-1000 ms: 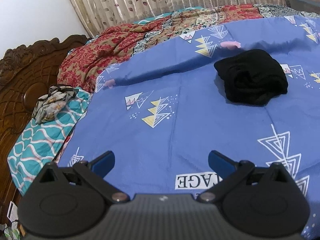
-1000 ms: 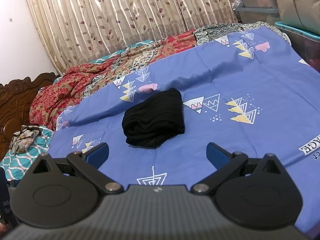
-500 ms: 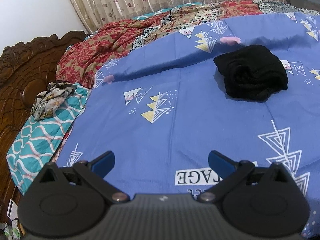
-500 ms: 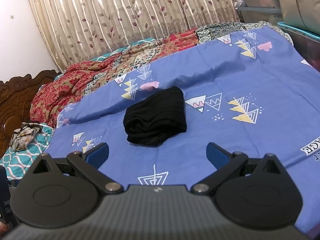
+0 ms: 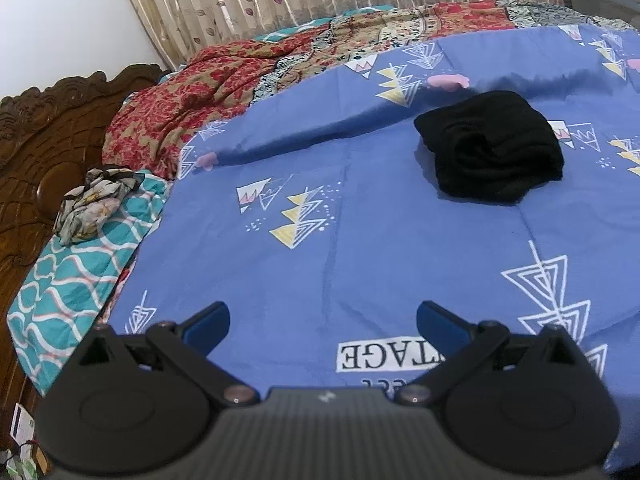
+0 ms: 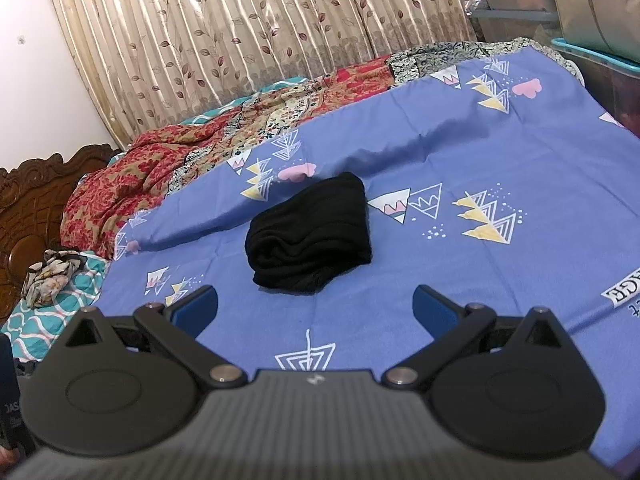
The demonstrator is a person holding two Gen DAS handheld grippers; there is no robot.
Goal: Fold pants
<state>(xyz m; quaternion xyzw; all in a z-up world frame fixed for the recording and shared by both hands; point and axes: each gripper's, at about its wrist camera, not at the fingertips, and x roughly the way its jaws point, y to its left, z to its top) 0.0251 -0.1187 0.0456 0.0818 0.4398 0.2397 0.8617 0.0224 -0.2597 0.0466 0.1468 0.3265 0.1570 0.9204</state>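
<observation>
Lying folded into a compact bundle, the black pants (image 5: 491,148) (image 6: 309,233) rest on the blue bedsheet (image 5: 360,232) (image 6: 460,272), well ahead of both grippers, whose jaws gape wide and empty.

Both cameras have shifted slightly. In the left wrist view the folded black fabric pants (image 5: 490,146) now sit a little lower and further right; in the right wrist view they (image 6: 310,232) sit marginally lower, the beige leaf-patterned curtain (image 6: 260,28) filling more frame.
</observation>
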